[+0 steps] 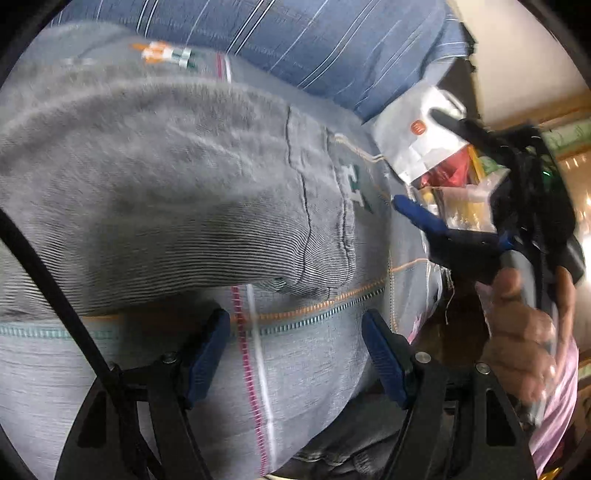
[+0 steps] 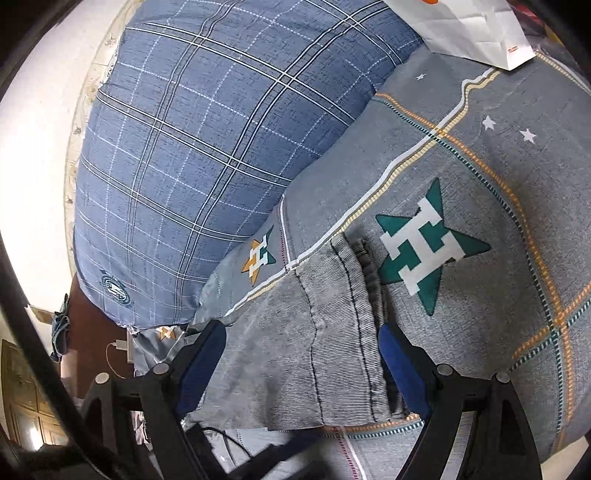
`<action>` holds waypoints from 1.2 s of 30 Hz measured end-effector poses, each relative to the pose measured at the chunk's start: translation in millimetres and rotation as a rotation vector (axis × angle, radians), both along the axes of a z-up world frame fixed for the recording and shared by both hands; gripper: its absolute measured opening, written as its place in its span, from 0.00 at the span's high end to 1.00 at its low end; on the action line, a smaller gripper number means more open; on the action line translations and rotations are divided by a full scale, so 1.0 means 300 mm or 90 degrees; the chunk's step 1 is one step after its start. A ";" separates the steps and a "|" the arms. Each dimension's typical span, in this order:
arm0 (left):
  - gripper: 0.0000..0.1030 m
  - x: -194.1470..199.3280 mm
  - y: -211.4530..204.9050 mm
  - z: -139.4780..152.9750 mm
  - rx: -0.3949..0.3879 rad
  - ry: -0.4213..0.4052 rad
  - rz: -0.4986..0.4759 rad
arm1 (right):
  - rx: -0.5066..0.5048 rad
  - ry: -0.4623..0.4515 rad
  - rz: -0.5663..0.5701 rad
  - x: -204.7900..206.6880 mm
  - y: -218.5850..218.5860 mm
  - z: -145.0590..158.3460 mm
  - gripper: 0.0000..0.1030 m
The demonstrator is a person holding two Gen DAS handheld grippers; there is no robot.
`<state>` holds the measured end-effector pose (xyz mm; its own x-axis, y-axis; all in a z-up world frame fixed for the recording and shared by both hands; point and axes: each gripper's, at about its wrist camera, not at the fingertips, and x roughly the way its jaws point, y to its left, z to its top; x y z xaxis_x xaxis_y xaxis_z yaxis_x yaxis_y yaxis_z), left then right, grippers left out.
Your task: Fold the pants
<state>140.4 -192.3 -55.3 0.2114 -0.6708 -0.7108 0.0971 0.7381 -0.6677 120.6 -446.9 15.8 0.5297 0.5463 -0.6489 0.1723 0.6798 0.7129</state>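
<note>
Grey ribbed pants [image 1: 155, 184] lie on a grey patterned bedsheet [image 1: 303, 369]; their hemmed leg end [image 2: 332, 332] also shows in the right wrist view. My left gripper [image 1: 295, 332] is open and empty, hovering over the sheet just below the pants' edge. My right gripper [image 2: 303, 354] is open, its blue fingers [image 2: 402, 369] on either side of the leg end, not closed on it. The right gripper's blue finger [image 1: 421, 218] and the hand holding it show at the right of the left wrist view.
A blue plaid pillow [image 2: 207, 155] lies behind the pants. A white paper bag [image 2: 469, 26] sits on the sheet near the pillow, also in the left wrist view [image 1: 413, 136]. Clutter lies past the bed's edge [image 1: 465, 192]. A charger [image 2: 122, 347] hangs beside the bed.
</note>
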 end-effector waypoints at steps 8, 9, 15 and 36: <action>0.45 0.075 -0.044 -0.025 -0.065 0.038 0.090 | 0.020 0.026 -0.038 -0.012 -0.065 -0.051 0.15; 0.65 0.078 -0.069 -0.037 -0.061 0.046 0.091 | 0.022 0.025 -0.043 -0.015 -0.071 -0.050 0.15; 0.81 0.089 -0.081 -0.034 -0.139 0.104 0.117 | 0.039 0.010 -0.065 -0.042 -0.096 -0.042 0.15; 0.83 0.092 -0.112 -0.074 -0.259 0.150 0.152 | 0.027 0.058 -0.051 -0.038 -0.135 -0.094 0.15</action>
